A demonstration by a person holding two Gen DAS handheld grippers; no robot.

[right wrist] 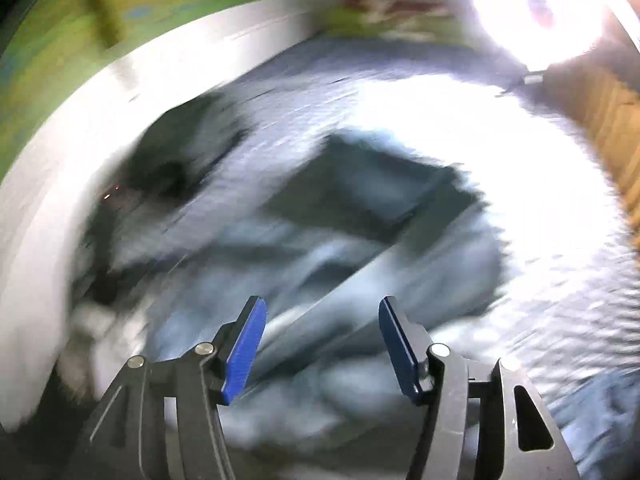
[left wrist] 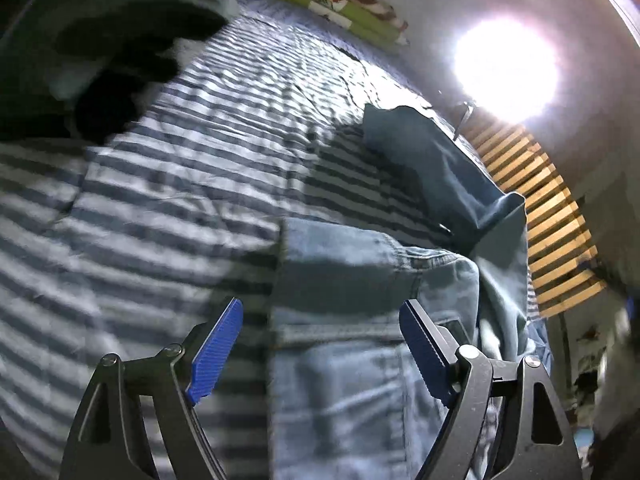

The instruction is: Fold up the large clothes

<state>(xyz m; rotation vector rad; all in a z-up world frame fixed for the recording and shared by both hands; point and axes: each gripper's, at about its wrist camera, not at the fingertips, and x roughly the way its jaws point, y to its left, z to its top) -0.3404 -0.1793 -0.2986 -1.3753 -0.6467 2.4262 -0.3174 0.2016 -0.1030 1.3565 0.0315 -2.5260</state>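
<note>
Denim is what both hands are busy over: a pair of light blue jeans (left wrist: 352, 320) lies on the bed with the blue-and-white striped cover (left wrist: 180, 168), close to the bed's near edge on the side where the wooden slats (left wrist: 548, 220) show past it. Part of the jeans is doubled over, and a darker blue-green cloth (left wrist: 440, 160) lies against their far end, toward the bright lamp (left wrist: 504, 68).

The left hand-held gripper (left wrist: 320, 344) hangs over the jeans with its blue pads spread wide; nothing is pinched, though denim fills the gap beneath them. The right hand-held gripper (right wrist: 322, 344) is likewise spread and empty, and its view is badly smeared, so only the pale heap of jeans (right wrist: 328, 272) below it can be made out.

To my eye a fold is laid and let go, and the hands are between grips. The next move, I'd judge, calls for picking fresh hold points: each gripper coming down on an edge of the folded denim, biting through both layers, so the next fold carries over evenly.
</note>
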